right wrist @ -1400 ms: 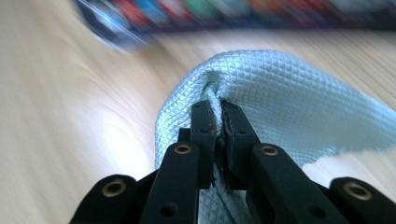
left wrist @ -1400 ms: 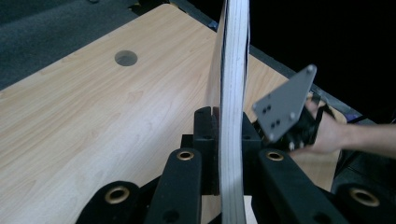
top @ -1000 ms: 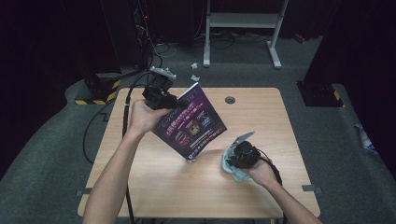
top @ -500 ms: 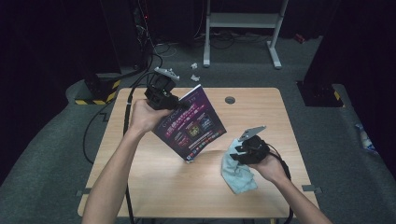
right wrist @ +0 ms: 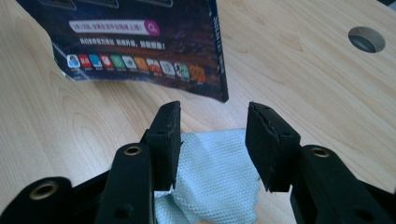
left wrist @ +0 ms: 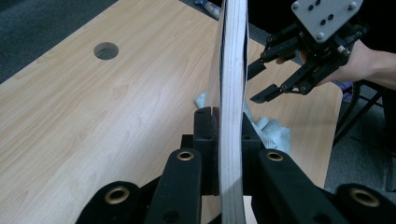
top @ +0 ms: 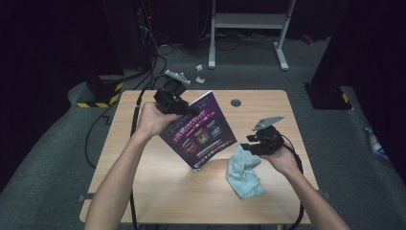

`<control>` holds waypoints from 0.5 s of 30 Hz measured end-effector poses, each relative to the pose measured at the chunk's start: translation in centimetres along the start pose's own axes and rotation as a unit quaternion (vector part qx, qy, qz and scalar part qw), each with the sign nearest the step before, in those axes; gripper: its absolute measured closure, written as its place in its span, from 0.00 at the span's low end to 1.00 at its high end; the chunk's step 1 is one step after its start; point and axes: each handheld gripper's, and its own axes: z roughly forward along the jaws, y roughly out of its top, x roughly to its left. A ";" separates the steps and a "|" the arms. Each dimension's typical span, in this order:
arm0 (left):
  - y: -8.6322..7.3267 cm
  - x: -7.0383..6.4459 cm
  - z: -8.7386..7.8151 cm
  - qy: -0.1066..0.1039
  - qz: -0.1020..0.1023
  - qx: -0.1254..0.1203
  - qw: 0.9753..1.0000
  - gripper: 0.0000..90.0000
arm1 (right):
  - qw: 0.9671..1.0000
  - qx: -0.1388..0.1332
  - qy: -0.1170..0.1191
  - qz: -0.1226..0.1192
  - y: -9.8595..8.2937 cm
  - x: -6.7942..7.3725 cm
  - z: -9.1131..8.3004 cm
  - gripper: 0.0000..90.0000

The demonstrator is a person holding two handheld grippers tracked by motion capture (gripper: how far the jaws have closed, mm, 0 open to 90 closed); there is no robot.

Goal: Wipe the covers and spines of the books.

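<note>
A book with a dark purple cover (top: 198, 132) is held tilted above the table, its lower corner near the wood. My left gripper (top: 189, 111) is shut on the book's upper edge. In the left gripper view the book's white page block (left wrist: 232, 93) stands between the jaws of my left gripper (left wrist: 229, 135). A light-blue cloth (top: 244, 175) lies crumpled on the table just right of the book. My right gripper (top: 249, 146) hovers over the cloth's upper end, open and empty. In the right gripper view the cloth (right wrist: 215, 163) lies under the open right gripper (right wrist: 212, 126), with the book (right wrist: 140, 42) just beyond.
The wooden table (top: 143, 191) has a round cable hole (top: 235, 102) near its far edge. Black cables (top: 139, 103) trail off the table's left side. A white metal stand (top: 249, 21) is on the floor beyond. From the left gripper view, the right gripper (left wrist: 280, 77) is close beside the book.
My right gripper has lifted up and to the right off the cloth, which now lies loose on the table. The left gripper and book have barely moved.
</note>
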 end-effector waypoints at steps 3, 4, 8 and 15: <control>0.1 -0.2 0.2 -0.003 0.004 0.000 1.000 0.93 | 1.000 -0.003 0.003 -0.004 0.5 -0.2 0.0 0.57; 0.1 -0.3 0.3 -0.005 0.006 0.001 1.000 0.93 | 1.000 -0.006 0.004 -0.004 0.6 -0.2 0.0 0.57; 0.2 -0.5 0.5 -0.011 0.007 0.002 1.000 0.93 | 1.000 -0.016 0.014 -0.008 1.4 -0.2 0.2 0.53; 0.4 -1.0 0.7 -0.018 0.014 0.009 1.000 0.93 | 0.999 -0.033 0.025 -0.022 3.2 0.3 0.7 0.50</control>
